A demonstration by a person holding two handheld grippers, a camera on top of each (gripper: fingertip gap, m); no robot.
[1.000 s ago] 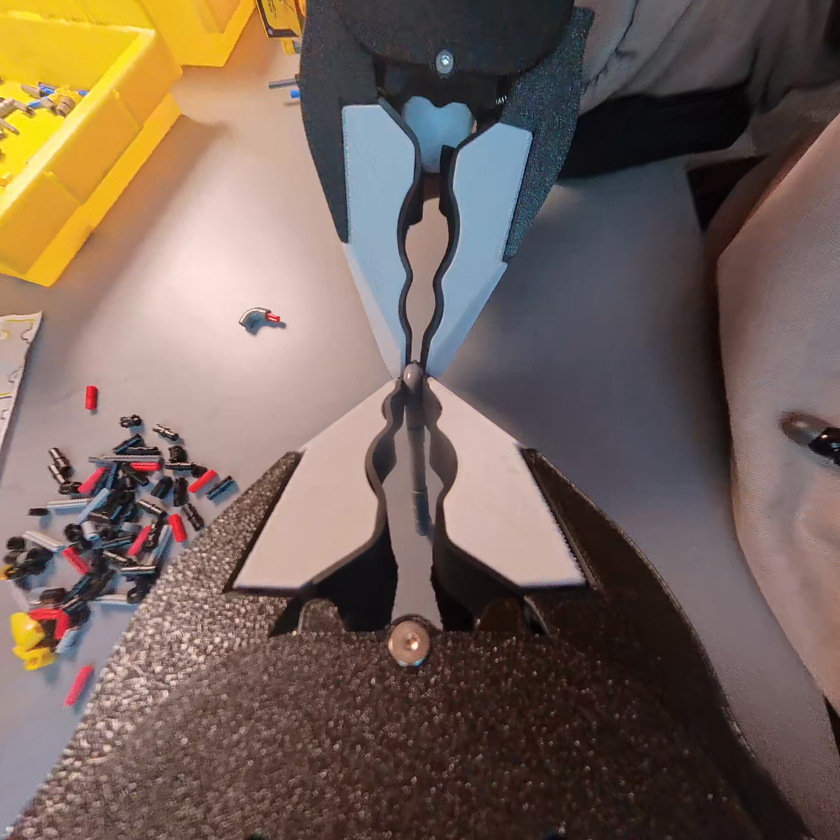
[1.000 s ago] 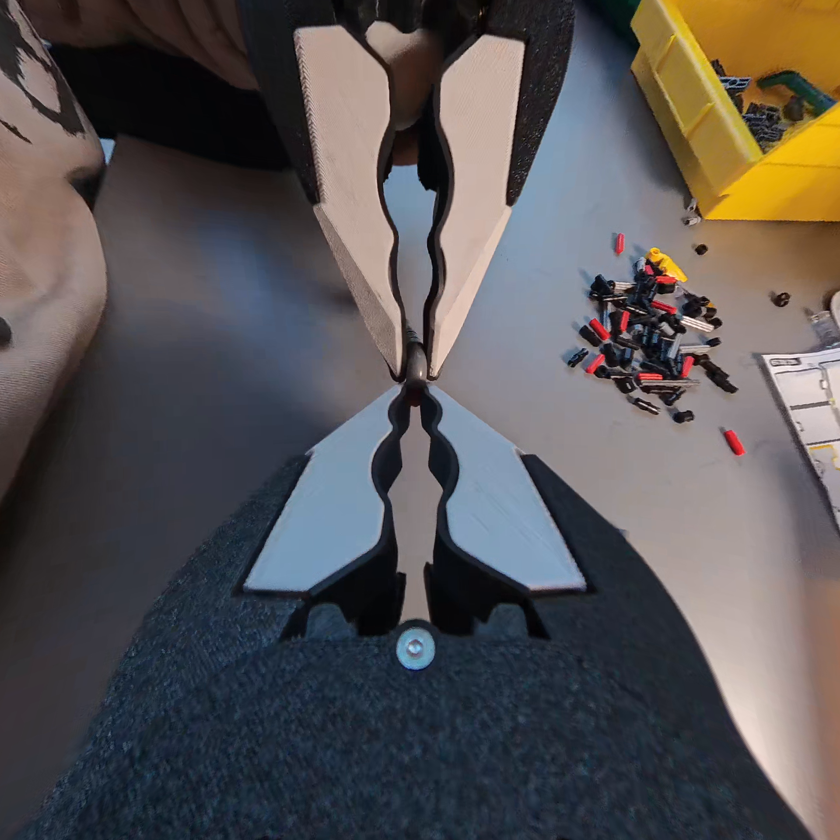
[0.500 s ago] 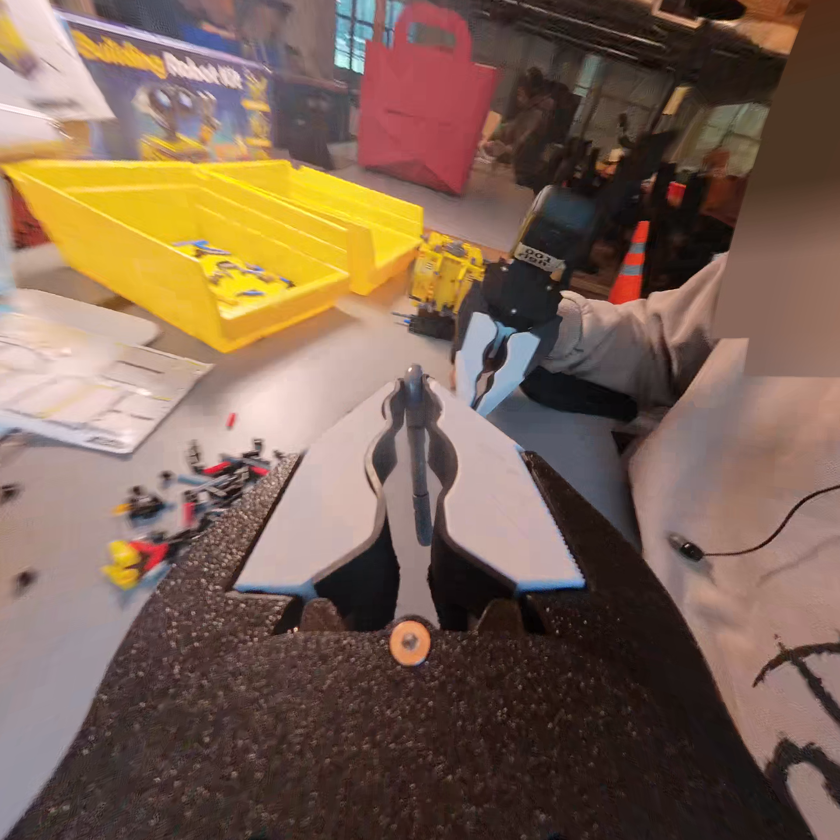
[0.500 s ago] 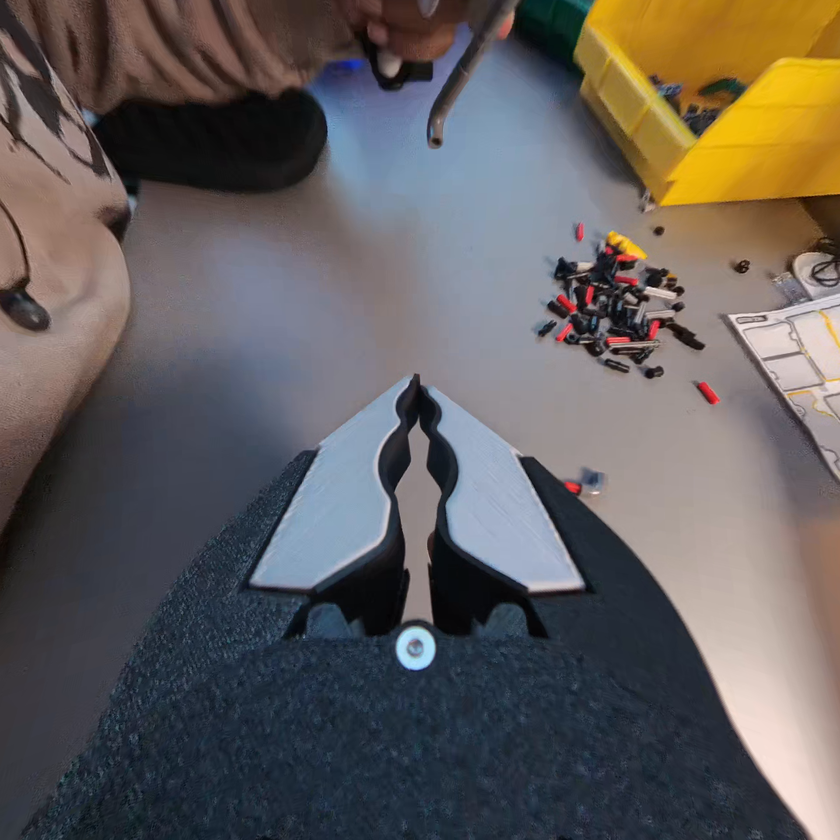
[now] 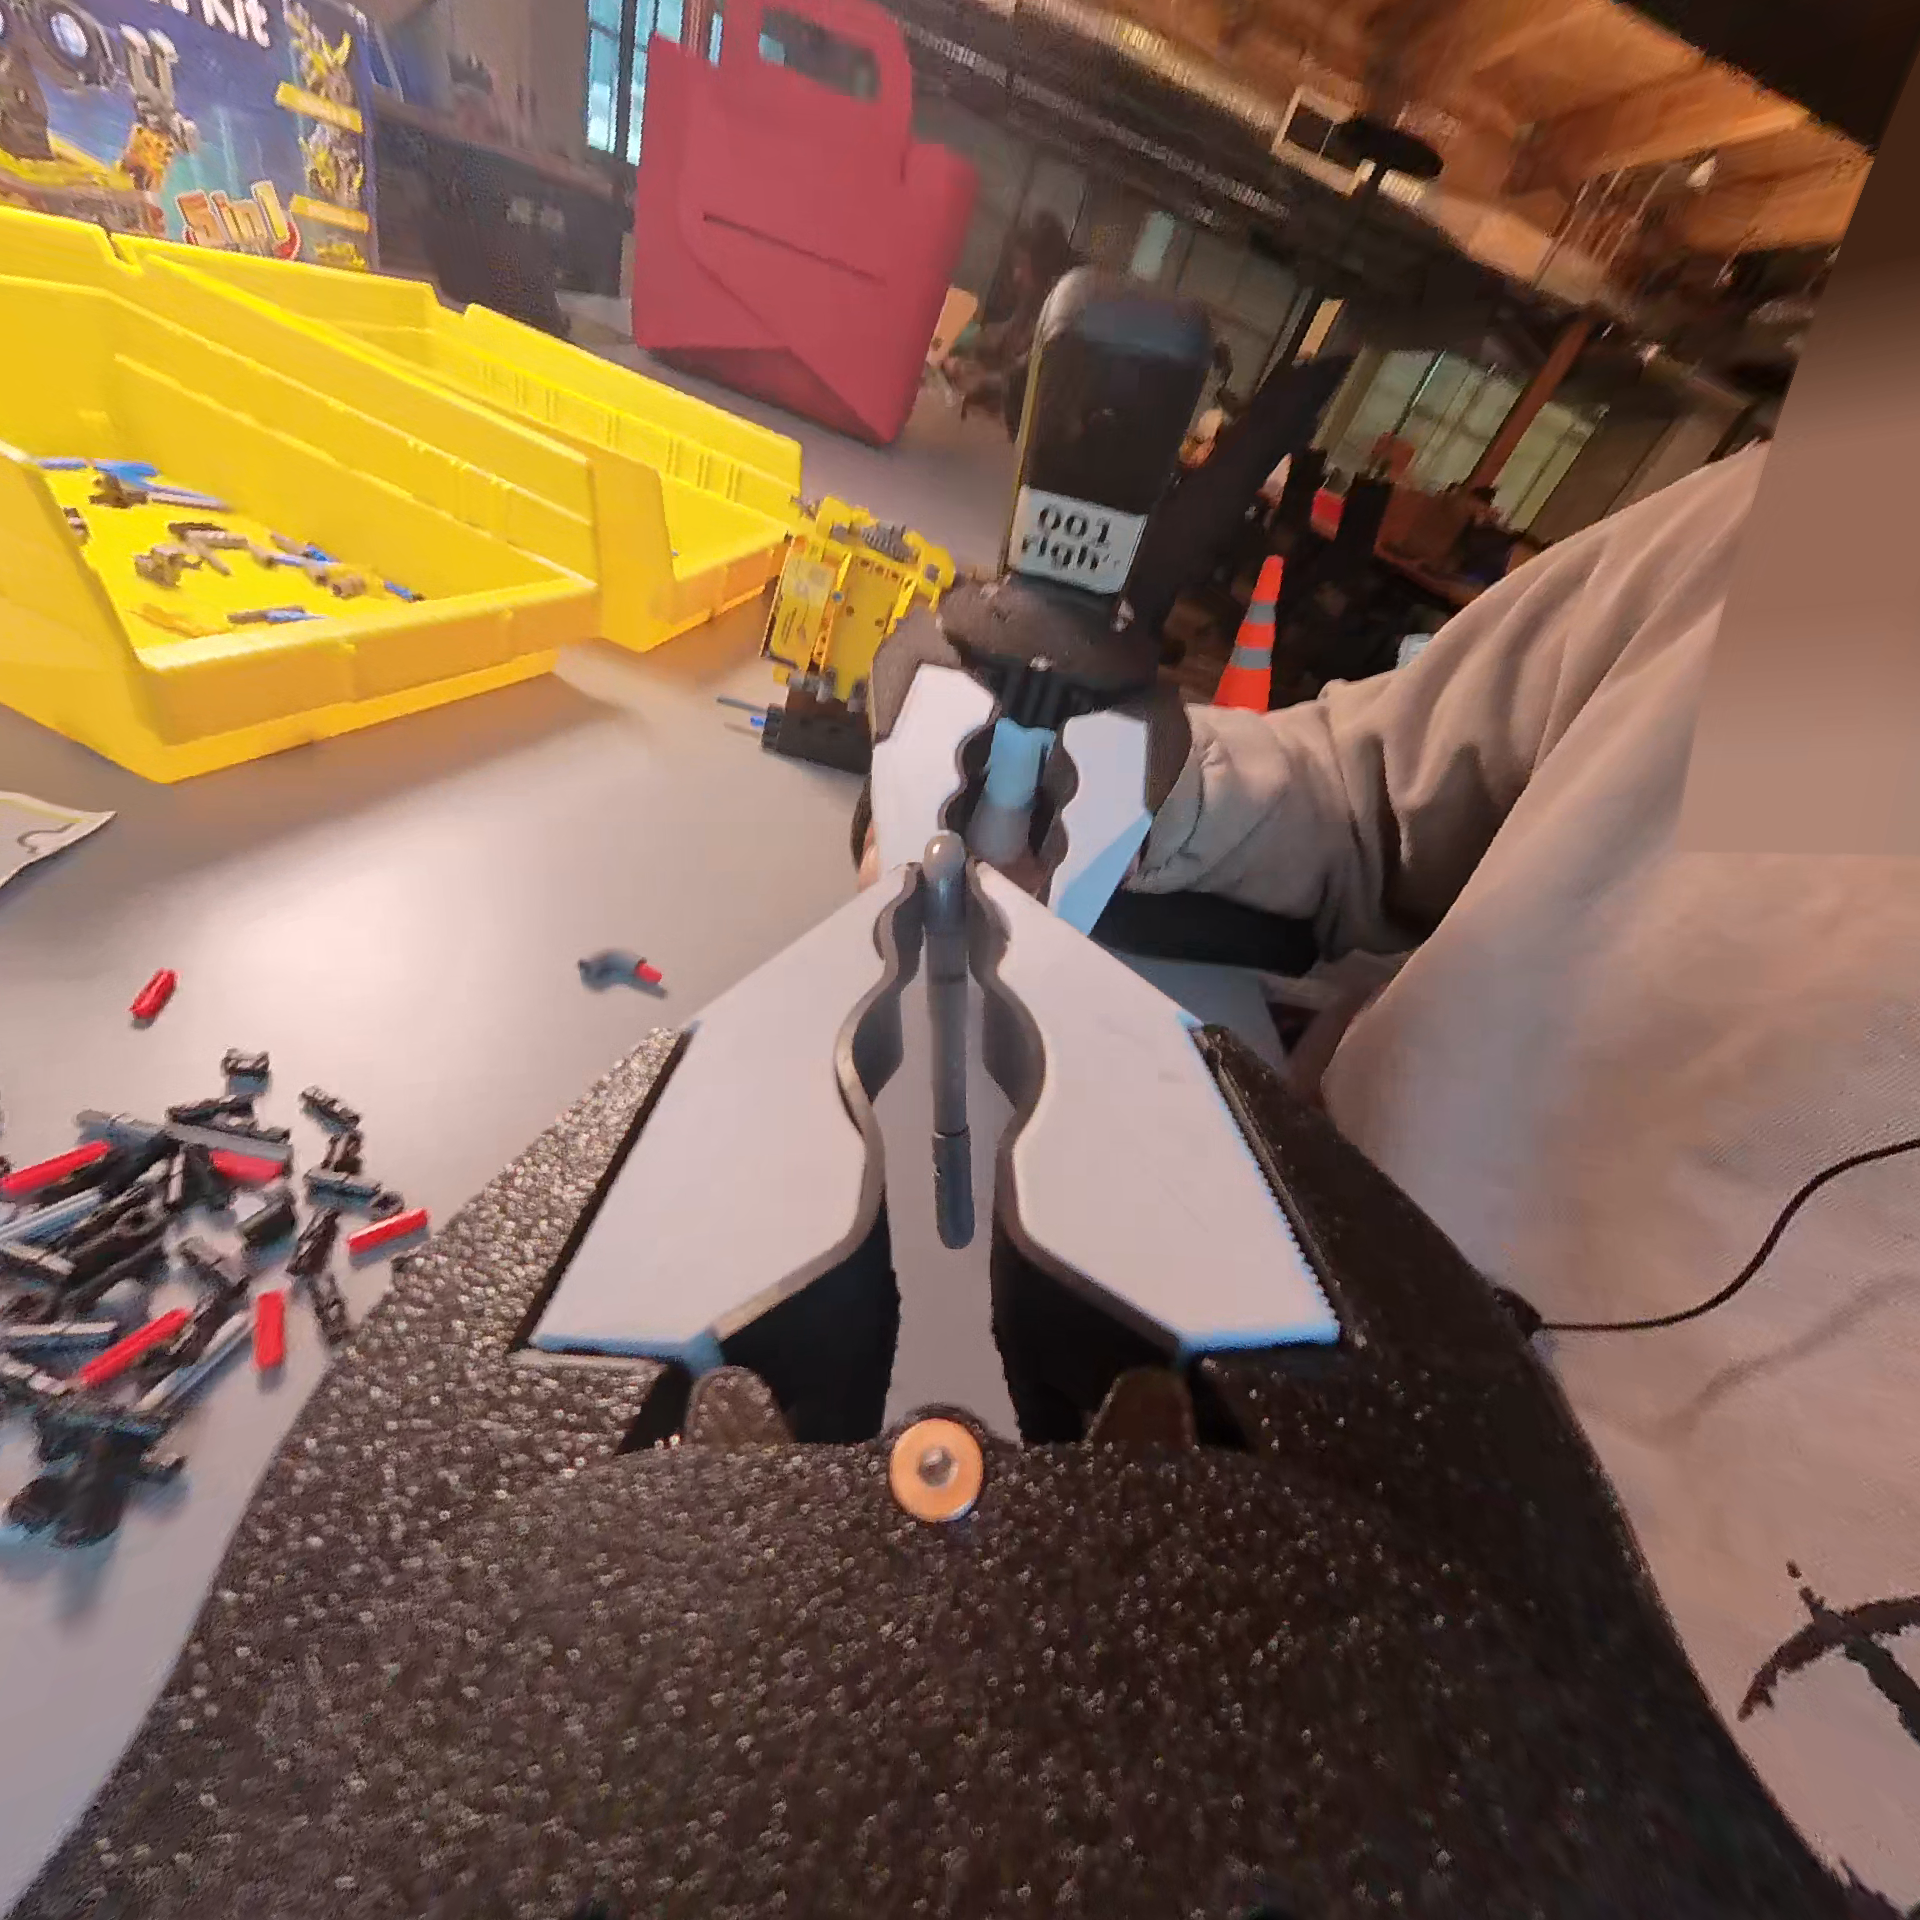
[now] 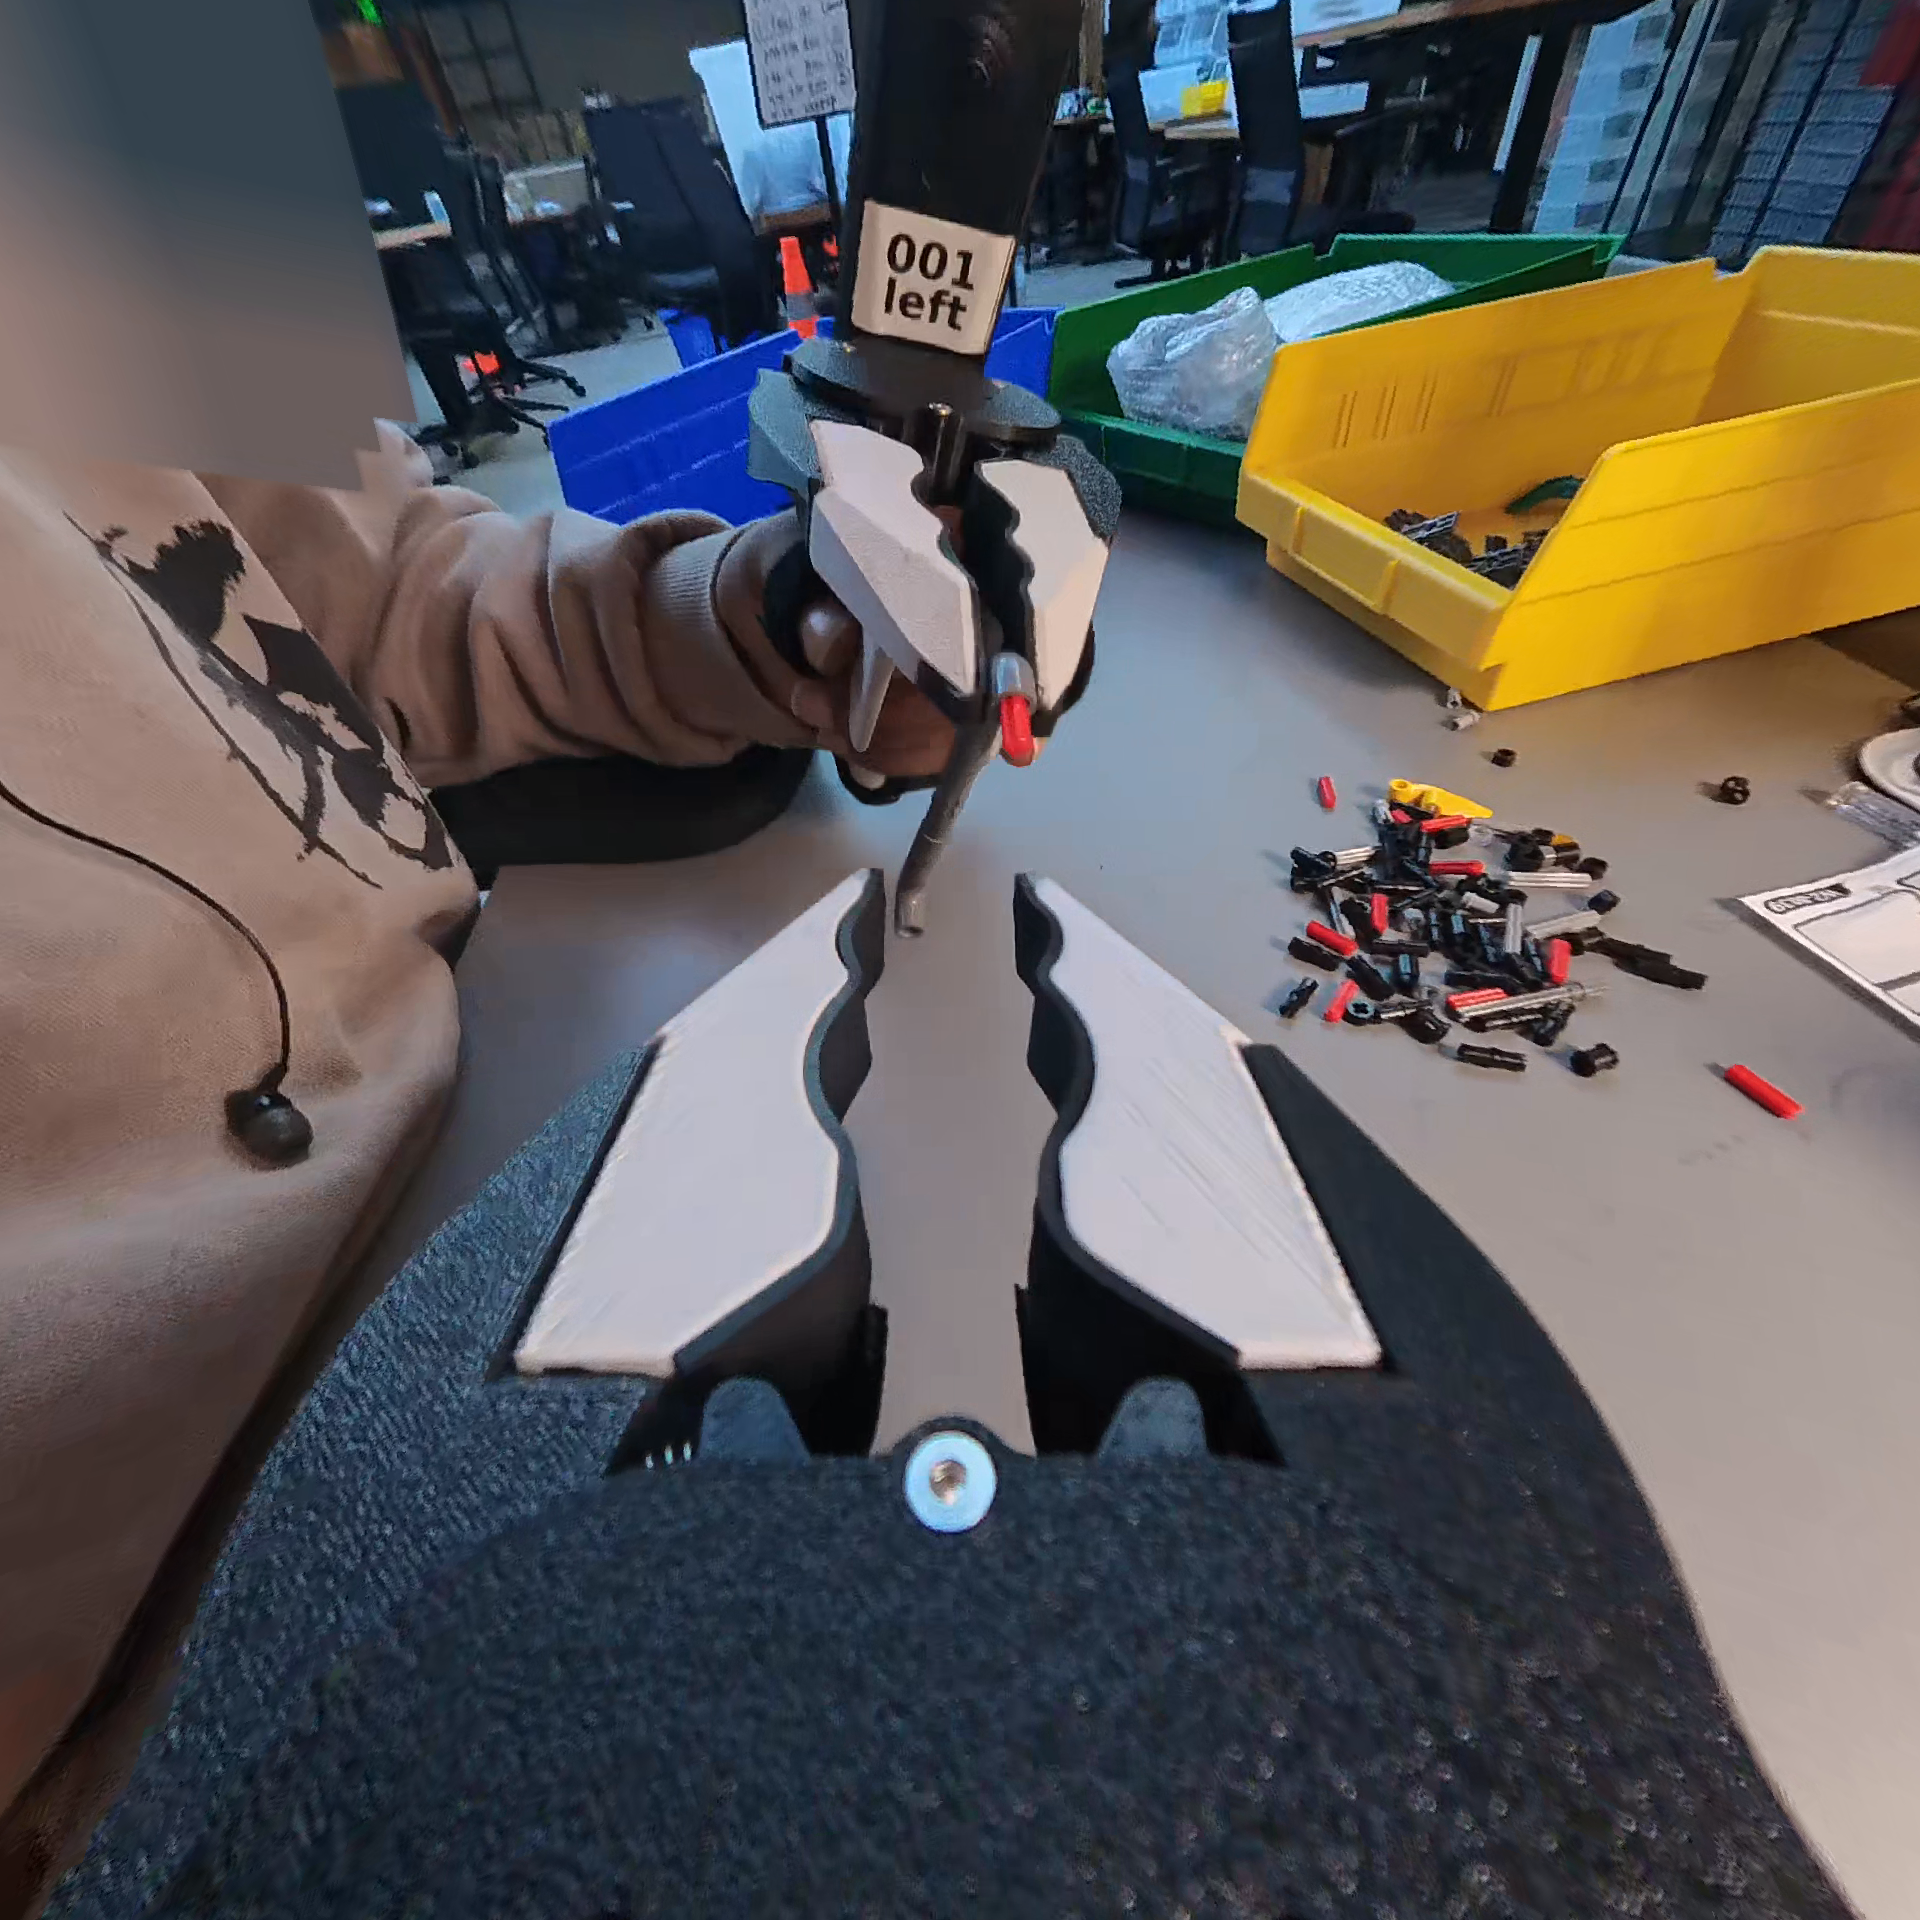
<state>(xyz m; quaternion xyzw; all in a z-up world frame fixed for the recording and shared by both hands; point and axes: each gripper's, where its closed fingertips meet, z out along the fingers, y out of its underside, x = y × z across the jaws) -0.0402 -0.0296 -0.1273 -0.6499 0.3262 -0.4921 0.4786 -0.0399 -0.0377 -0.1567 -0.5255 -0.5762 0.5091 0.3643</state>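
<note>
Since the earlier frame, we are spreading the right gripper [image 6: 948,883] apart, empty. We are pinching the grey rod [image 5: 948,1039] in the left gripper [image 5: 945,883] above the table [image 5: 416,883].

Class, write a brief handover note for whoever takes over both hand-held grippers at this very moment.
Left hand-held gripper: shut on a dark grey rod, held above the table. A red pin sticks out beside its fingertips.
Right hand-held gripper: open and empty. The rod's bent lower end hangs just in front of its fingertips; contact cannot be told.
Pile of small parts: lies loose on the table to the right gripper's right, with the yellow bin behind it.
Grey elbow piece: lies alone on the table.
</note>
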